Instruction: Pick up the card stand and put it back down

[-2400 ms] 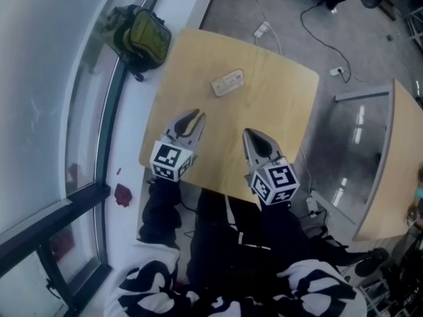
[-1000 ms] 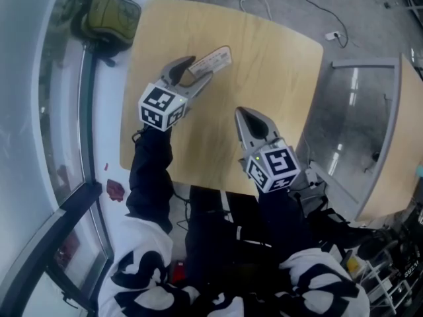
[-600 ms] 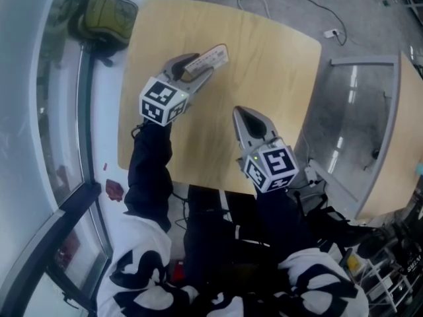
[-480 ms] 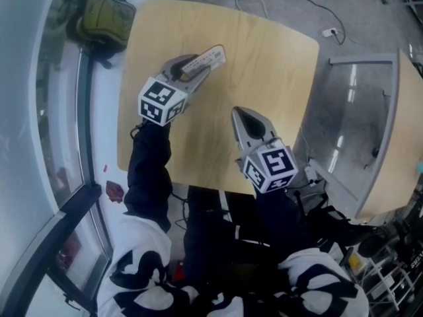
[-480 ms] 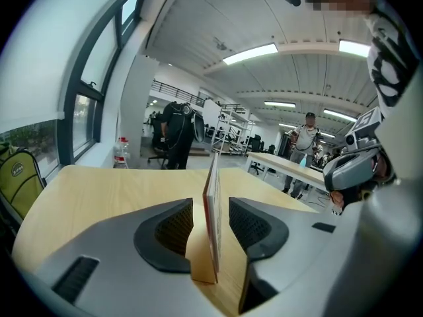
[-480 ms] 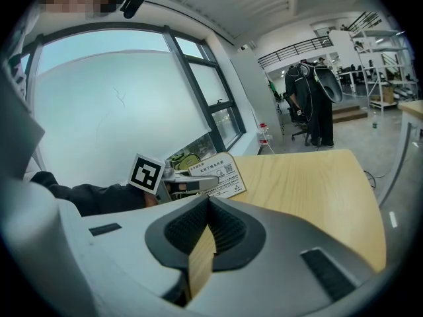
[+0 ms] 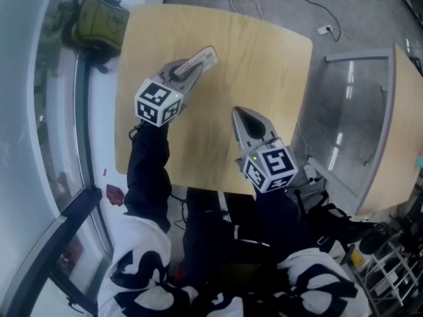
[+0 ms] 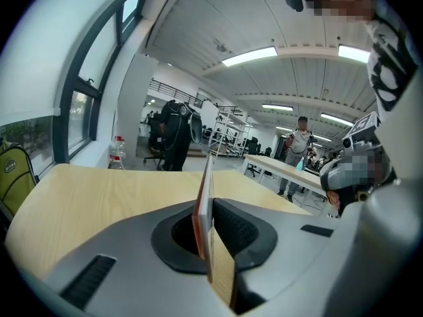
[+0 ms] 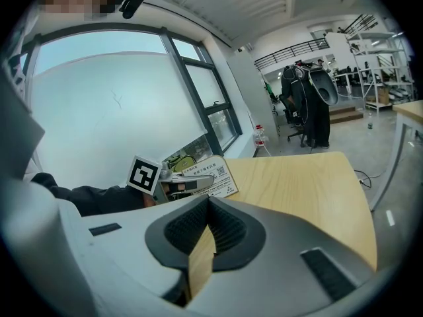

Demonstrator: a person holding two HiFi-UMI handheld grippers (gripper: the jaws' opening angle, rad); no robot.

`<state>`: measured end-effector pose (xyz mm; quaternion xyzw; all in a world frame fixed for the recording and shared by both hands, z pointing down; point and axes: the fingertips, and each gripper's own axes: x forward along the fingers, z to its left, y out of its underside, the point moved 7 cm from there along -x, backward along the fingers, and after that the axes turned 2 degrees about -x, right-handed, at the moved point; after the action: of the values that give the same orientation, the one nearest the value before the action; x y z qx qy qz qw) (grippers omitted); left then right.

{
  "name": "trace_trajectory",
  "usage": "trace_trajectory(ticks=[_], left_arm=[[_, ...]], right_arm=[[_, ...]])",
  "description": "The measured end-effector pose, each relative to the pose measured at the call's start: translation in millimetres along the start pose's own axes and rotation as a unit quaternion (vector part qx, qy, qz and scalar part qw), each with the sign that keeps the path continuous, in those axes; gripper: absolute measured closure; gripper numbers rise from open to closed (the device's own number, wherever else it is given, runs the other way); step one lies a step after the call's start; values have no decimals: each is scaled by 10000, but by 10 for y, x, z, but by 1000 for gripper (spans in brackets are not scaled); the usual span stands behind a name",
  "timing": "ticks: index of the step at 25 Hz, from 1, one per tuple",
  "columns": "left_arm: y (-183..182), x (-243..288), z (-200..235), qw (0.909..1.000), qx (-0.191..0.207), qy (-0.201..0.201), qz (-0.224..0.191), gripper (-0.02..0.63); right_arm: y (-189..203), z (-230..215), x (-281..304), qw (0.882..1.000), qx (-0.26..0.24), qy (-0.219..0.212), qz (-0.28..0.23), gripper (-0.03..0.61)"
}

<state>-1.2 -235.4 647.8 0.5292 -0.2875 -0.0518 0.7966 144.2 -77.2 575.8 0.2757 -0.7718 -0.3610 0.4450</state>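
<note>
Card stand (image 7: 201, 59) in the left gripper (image 7: 189, 75)
Jaws closing onto it; right gripper (image 7: 246, 117) jaws together, empty, over the desk (image 7: 271, 71).

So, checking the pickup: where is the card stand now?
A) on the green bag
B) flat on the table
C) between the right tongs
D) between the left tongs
D: the card stand sits edge-on between the left tongs, whose jaws are closing on it.
</note>
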Motion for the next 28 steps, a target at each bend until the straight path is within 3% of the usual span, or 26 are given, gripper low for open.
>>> trace_trajectory(ticks=[10, 15, 18, 23, 28], left_arm=[[-157, -76, -96, 9989, -86, 465, -70, 595], [-503, -243, -338, 9917, -376, 1222, -157, 595], [-835, -382, -535, 9889, -126, 1479, -63, 595], [-1368, -655, -926, 9872, 290, 1565, -86, 595], [-1780, -929, -1176, 9901, 625, 1234, -249, 595]], right_arm=[[-169, 89, -95, 9998, -83, -41, -168, 568], [-318, 174, -238, 9994, -149, -70, -289, 568], [-456, 230, -394, 9987, -238, -97, -437, 568], [-689, 323, -658, 9967, -260, -113, -756, 568], [-1089, 481, -889, 9908, -527, -201, -1233, 568]])
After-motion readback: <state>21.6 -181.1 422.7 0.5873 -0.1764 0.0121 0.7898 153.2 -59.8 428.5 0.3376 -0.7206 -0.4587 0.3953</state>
